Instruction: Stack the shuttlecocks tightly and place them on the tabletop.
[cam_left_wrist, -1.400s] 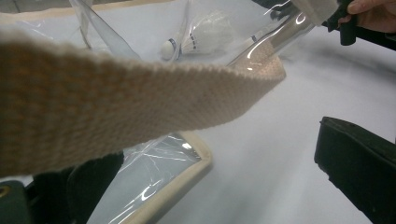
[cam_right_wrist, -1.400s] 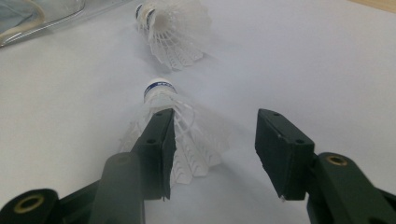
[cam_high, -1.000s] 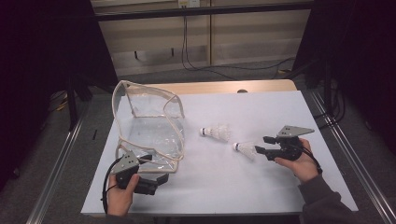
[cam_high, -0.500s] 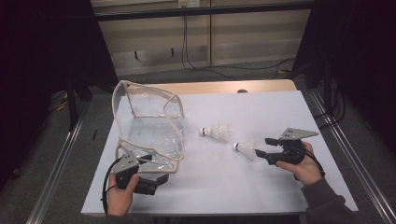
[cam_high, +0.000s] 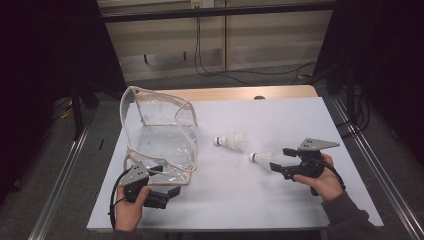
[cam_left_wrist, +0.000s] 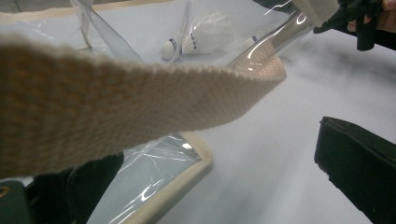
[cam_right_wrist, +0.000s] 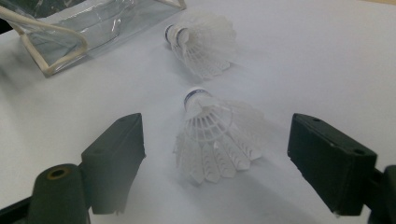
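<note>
We see a clear plastic bag (cam_high: 160, 135) with cream fabric edging standing on the left part of the white table (cam_high: 260, 205), its mouth gaping toward the middle of the table and its walls crumpled; as far as the high view lets us tell, nothing lies inside it. Our left gripper (cam_high: 159, 189) sits at the bag's near corner, and in the left gripper view a broad cream woven strap (cam_left_wrist: 116, 102) of the bag crosses just in front of the camera; one black jaw stands at the right edge and the other is mostly hidden behind the strap and the plastic, so we cannot tell whether that claw is pinching the edging or merely lying against it. Two white shuttlecocks lie on their sides on the bare table, well outside the bag. The farther shuttlecock (cam_high: 231, 142) rests just right of the bag's mouth, its cork pointing toward the bag. The nearer shuttlecock (cam_high: 264, 158) lies a little closer to us and to the right, cork also aimed toward the bag. Our right gripper (cam_high: 278, 159) has just been opening its jaws, and the right gripper view shows them spread wide on either side of the nearer shuttlecock's skirt (cam_right_wrist: 215, 140), with clear table showing between each pad and the feathers, so the shuttlecock rests free on the table.
</note>
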